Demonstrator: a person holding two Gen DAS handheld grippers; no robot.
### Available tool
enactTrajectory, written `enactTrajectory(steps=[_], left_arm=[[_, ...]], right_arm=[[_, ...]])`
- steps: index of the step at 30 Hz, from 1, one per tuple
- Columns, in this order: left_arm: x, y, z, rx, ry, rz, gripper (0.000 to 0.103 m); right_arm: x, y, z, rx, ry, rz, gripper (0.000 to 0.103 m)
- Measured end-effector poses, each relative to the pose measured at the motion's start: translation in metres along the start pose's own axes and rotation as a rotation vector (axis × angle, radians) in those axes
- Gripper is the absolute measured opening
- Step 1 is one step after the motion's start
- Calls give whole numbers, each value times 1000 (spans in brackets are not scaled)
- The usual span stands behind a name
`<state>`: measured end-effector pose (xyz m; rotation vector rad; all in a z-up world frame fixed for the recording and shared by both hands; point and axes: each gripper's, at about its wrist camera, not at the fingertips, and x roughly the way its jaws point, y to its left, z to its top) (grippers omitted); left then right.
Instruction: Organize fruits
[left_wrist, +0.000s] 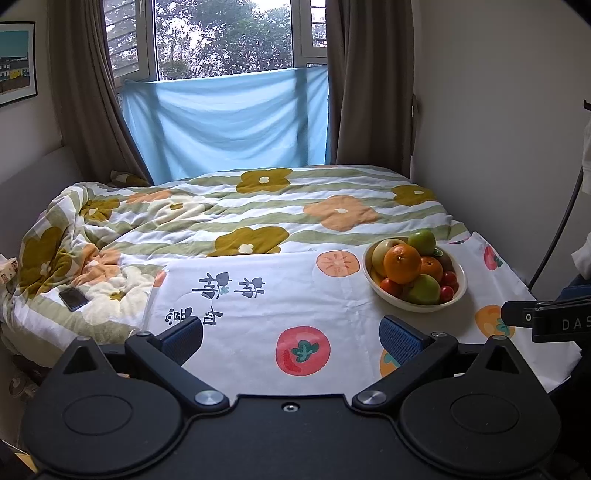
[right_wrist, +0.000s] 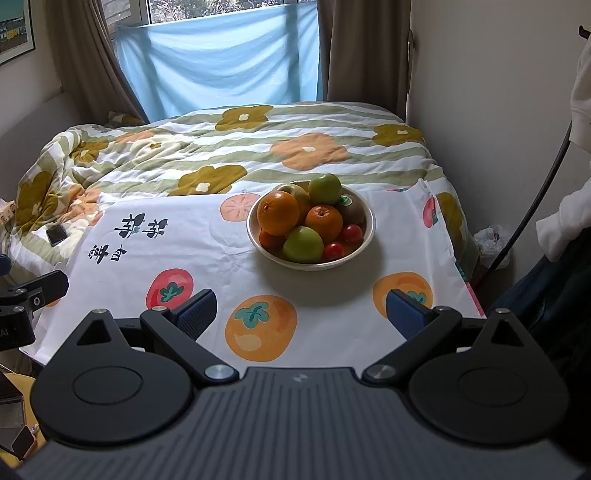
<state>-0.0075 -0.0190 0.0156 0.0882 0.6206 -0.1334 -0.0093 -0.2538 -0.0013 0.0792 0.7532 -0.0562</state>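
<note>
Fruits (right_wrist: 306, 221) sit heaped together in one pale bowl (right_wrist: 364, 236) on a printed cloth; no fruit lies loose on it.

Fingers first. Right gripper (right_wrist: 301, 314): blue pads (right_wrist: 195, 314) spread wide, nothing between them, held low over the near edge of the cloth (right_wrist: 207, 240), bowl straight ahead and well apart. Left gripper (left_wrist: 291, 338): pads (left_wrist: 183, 338) likewise spread wide and empty, aimed over bare cloth, bowl off ahead to its right. Each gripper's side shows at the edge of the other's view; they are level, side by side.

Outward. Bowl contents: large orange (right_wrist: 277, 213) at front left, smaller orange (right_wrist: 324, 223) mid, green apple (right_wrist: 303, 244) near rim, second green fruit (right_wrist: 325, 189) at the back, a yellowish apple behind the large orange, a stickered kiwi (right_wrist: 352, 212) at right, small red tomatoes (right_wrist: 351, 233) tucked low. Beyond the cloth, a floral quilt (right_wrist: 221, 147) with a phone (right_wrist: 56, 233) on its rumpled left side.

Step in hand: unsettled. Everything gathered in the bowl fits fruits already collected, hands drawn back; it equally fits a mixed pile waiting to be sorted out onto the cloth. Nothing is being held or touched.

Any reach into the bowl would call for care: the pile is stacked, the round fruit on top could roll, the tomatoes are soft and small.
</note>
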Motion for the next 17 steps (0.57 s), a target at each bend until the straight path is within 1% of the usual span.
enactTrajectory(steps=[4, 8, 11, 17], left_arm=[[-1, 1, 1, 3, -6, 4, 103], [-5, 2, 2, 2, -30, 23, 103], [-4, 2, 3, 9, -29, 39, 103], [-3, 2, 2, 16, -32, 25, 103]], right_arm=[[0, 0, 0, 0, -1, 1, 103], [0, 0, 1, 0, -1, 1, 103], [0, 0, 1, 0, 0, 1, 103], [1, 0, 1, 3, 2, 1, 103]])
